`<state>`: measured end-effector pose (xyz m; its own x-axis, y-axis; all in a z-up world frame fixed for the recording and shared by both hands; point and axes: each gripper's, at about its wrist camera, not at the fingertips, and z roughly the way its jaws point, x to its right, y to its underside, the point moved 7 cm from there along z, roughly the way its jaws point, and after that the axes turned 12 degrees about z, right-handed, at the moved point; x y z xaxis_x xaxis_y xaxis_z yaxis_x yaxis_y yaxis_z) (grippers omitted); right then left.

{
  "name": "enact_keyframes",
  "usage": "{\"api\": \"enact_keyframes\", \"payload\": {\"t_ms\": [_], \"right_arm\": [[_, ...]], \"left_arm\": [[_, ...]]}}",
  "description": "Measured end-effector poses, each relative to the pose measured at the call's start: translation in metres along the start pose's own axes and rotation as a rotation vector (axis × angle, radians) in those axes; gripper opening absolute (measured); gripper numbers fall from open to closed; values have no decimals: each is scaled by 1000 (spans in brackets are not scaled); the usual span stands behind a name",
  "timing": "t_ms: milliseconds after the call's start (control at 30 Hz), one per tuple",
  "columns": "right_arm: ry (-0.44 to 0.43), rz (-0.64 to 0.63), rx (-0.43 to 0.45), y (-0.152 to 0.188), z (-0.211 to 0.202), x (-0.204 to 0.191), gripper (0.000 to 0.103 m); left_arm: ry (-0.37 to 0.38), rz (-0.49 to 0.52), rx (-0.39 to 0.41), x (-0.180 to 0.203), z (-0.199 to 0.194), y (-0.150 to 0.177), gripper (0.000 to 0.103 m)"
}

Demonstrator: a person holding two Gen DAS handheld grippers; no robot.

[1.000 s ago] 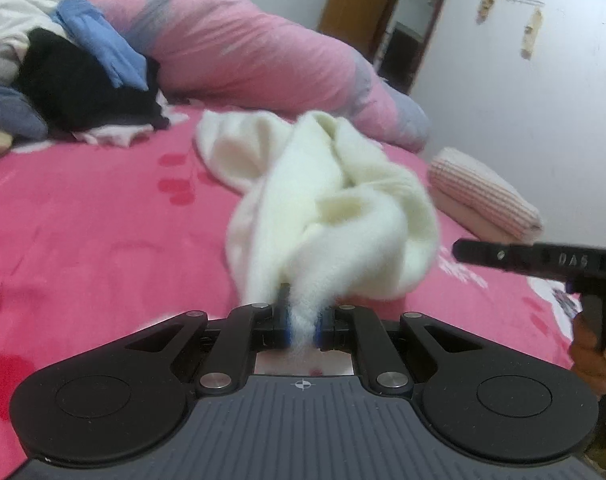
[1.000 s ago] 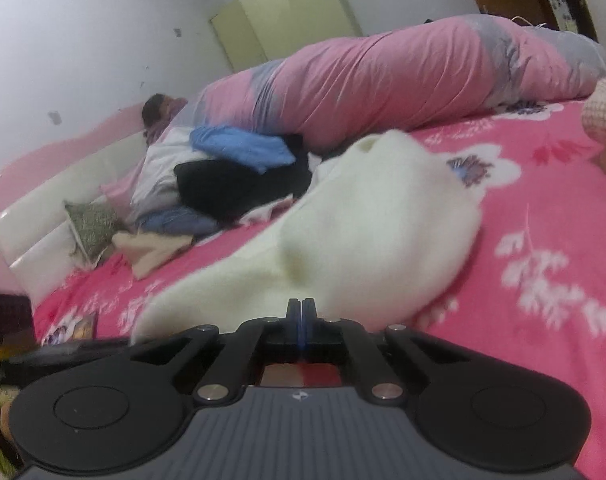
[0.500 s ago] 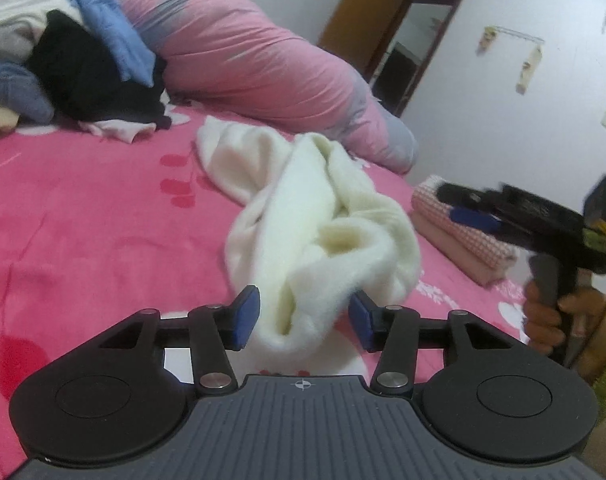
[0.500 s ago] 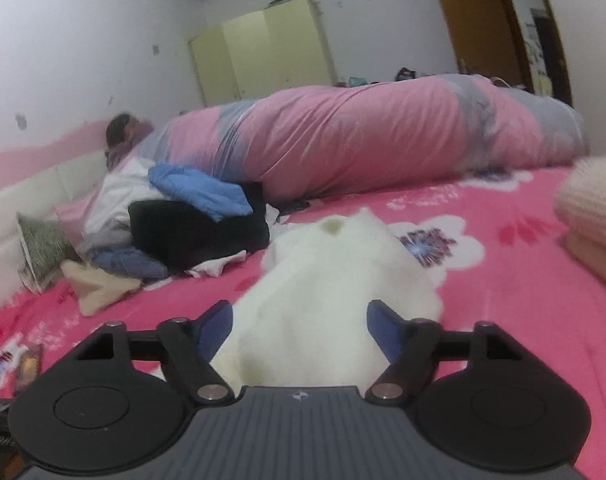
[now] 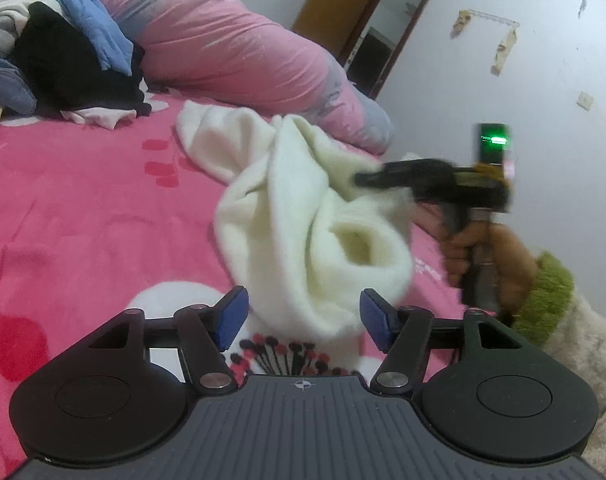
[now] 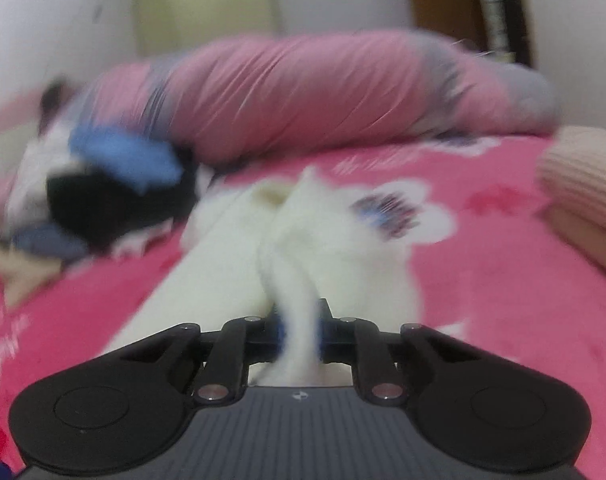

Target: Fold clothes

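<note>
A fluffy cream-white garment [image 5: 303, 216] lies bunched on the pink flowered bedspread [image 5: 83, 208]. My left gripper [image 5: 301, 318] is open, its blue pads to either side of the garment's near end, holding nothing. My right gripper [image 6: 299, 330] is shut on a fold of the white garment [image 6: 303, 248], seen blurred in the right wrist view. In the left wrist view the right gripper [image 5: 367, 178] reaches into the garment's upper right side from the right, held by a hand.
A pile of unfolded clothes, black, blue and white [image 5: 63, 48], lies at the back left. A long pink and grey rolled quilt [image 5: 231, 52] runs along the back. A folded striped item [image 6: 583, 184] sits at the right. A wooden door [image 5: 343, 12] stands behind.
My left gripper let go of the garment and opened wide. My right gripper opened, moved to the garment, then shut on a fold of it.
</note>
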<state>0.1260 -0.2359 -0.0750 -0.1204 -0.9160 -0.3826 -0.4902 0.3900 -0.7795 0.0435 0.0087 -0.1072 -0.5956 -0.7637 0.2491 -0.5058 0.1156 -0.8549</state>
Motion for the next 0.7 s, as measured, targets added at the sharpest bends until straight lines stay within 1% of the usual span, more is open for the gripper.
{"api": "enact_keyframes", "payload": {"t_ms": [67,133,233,300,400,433,500,567,600,633,667,700], "right_arm": [[37,53,78,-7,-32,26,13],[80,129,117,-9,-54,57,11],[132,284,98,20,-76,108,9],[166,388,85,40,-90,141,9],[163,514,51,75,-103,170,9],[146,550,54,81,-107,177,9],[76,653,72,81,-112,186,10],[3,754,52,73,-114,200,16],[-21,796,46,69,-115,202,19],[-51,830,48,66,-119,206,27],[-73,850,58,64,-125,209,40],[-81,861,70,65,-135,209,46]], "left_arm": [[5,-1,-12,1,3,0,63],[14,-12,-19,5,9,-1,63],[22,-22,-29,11,17,-2,63],[7,-9,-39,15,22,-3,64],[-35,20,-63,17,29,-4,64],[-50,30,-71,17,31,-4,64],[-78,49,-88,18,35,-5,64],[-112,66,-98,16,37,-4,64],[-118,77,-96,18,37,-5,64],[-118,89,-93,21,35,-5,64],[-118,102,-90,24,34,-5,64],[-111,117,-88,28,33,-6,64]]}}
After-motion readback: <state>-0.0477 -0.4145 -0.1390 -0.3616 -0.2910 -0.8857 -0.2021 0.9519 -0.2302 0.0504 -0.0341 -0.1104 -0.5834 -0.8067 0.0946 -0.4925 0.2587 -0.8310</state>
